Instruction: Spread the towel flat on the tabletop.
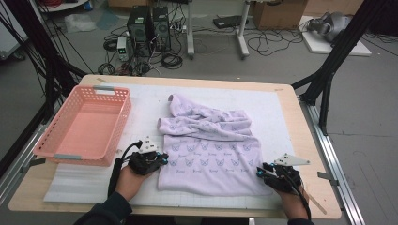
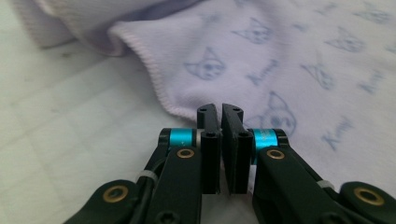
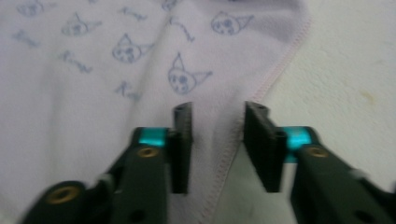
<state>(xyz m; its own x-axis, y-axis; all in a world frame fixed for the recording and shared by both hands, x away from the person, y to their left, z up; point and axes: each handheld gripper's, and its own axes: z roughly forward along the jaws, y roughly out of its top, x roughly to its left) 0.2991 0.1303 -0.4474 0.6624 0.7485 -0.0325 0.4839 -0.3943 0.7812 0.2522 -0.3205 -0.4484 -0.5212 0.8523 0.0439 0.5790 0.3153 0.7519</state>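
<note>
A lilac garment (image 1: 211, 145) printed with blue cat faces lies crumpled at its far end and flat at its near end on the white mat. My left gripper (image 1: 164, 159) rests at the garment's near left edge. In the left gripper view its jaws (image 2: 219, 112) stand shut with a hairline gap, the tips at the hem (image 2: 161, 88); I see no cloth pinched. My right gripper (image 1: 260, 171) sits at the near right corner. Its jaws (image 3: 218, 109) are open, and the garment's stitched hem (image 3: 233, 149) runs between them without the pads pressing it.
A pink plastic basket (image 1: 124, 117) stands at the left of the wooden table (image 1: 309, 140), close to my left hand. A white gridded mat (image 1: 272, 108) covers most of the tabletop. Computers and cables sit on the floor beyond the far edge.
</note>
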